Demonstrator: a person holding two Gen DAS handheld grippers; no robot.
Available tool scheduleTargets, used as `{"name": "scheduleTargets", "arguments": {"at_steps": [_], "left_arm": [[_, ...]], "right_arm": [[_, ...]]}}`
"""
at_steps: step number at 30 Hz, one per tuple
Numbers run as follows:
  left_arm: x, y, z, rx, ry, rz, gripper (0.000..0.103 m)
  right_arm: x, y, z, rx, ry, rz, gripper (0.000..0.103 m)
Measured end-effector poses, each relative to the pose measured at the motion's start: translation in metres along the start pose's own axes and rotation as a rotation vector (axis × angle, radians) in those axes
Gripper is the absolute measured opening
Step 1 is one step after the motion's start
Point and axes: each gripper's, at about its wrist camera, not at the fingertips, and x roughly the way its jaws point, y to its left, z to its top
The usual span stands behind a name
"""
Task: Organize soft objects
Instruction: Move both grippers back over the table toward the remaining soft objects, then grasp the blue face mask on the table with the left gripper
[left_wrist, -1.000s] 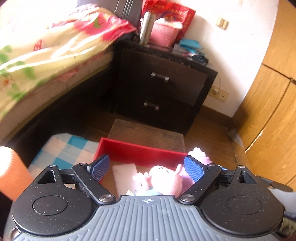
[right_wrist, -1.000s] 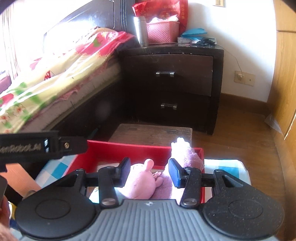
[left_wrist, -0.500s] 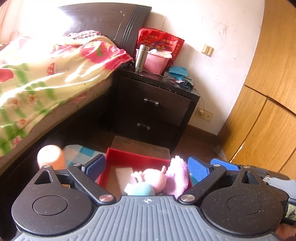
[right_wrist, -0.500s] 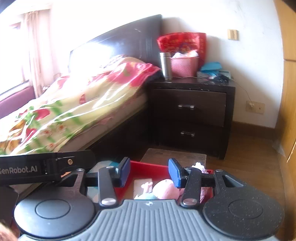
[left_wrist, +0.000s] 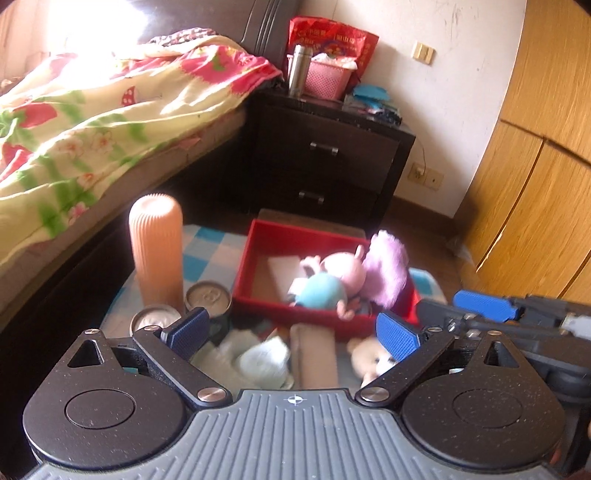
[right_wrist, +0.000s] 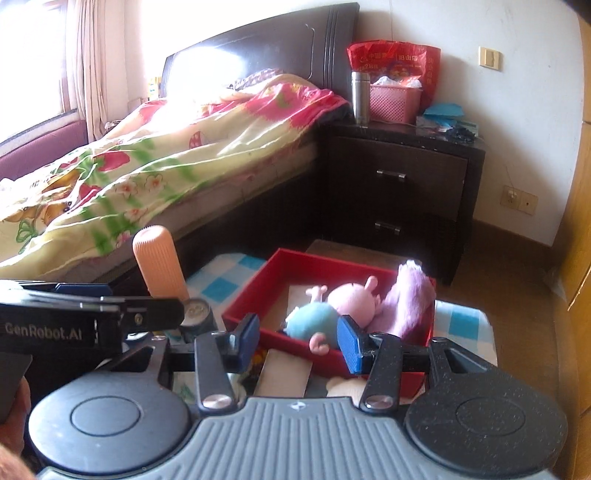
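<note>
item: pink plush pig in a blue dress (right_wrist: 334, 308) lying in the shallow red box (right_wrist: 258, 291) on the checked worktop, one foot over the near wall, liable to snag; left hand-held gripper (left_wrist: 293, 334) spread empty, right hand-held gripper (right_wrist: 297, 341) part-open, empty.

Both cameras sit on the hand-held grippers and look forward and downward along their fingers, from a little way back and above the low tabletop's near edge. The left wrist view faces the red box (left_wrist: 295, 236) head-on, with the nightstand (left_wrist: 332, 155) beyond it and the wardrobe (left_wrist: 535, 184) at its right. The right wrist view stands just beside it, taking in more of the bed (right_wrist: 166, 155). Both share the box, the orange ribbed cylinder (left_wrist: 157, 247), bed and nightstand; each sees the other gripper at its edge.
</note>
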Motion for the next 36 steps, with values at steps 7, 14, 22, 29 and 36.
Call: {"name": "scheduleTargets", "arguments": {"at_steps": [7,14,22,29,36], "left_arm": [[0.0,0.006,-0.031,0.031,0.064,0.03,0.093],[0.002,0.009,-0.049,0.042,0.116,0.04,0.093],[0.013,0.023,-0.079,0.066,0.199,0.113,0.093],[0.037,0.043,-0.102,0.078,0.297,0.185,0.093],[0.063,0.057,-0.123,0.091,0.383,0.237,0.093]], "right_arm": [[-0.007,-0.001,-0.024,0.013,0.039,0.0,0.024],[-0.009,0.002,-0.049,0.017,0.095,-0.003,0.024],[-0.008,0.002,-0.078,0.01,0.163,-0.011,0.024],[-0.003,0.002,-0.094,0.009,0.216,0.001,0.024],[0.004,0.003,-0.112,0.012,0.278,0.022,0.028]]}}
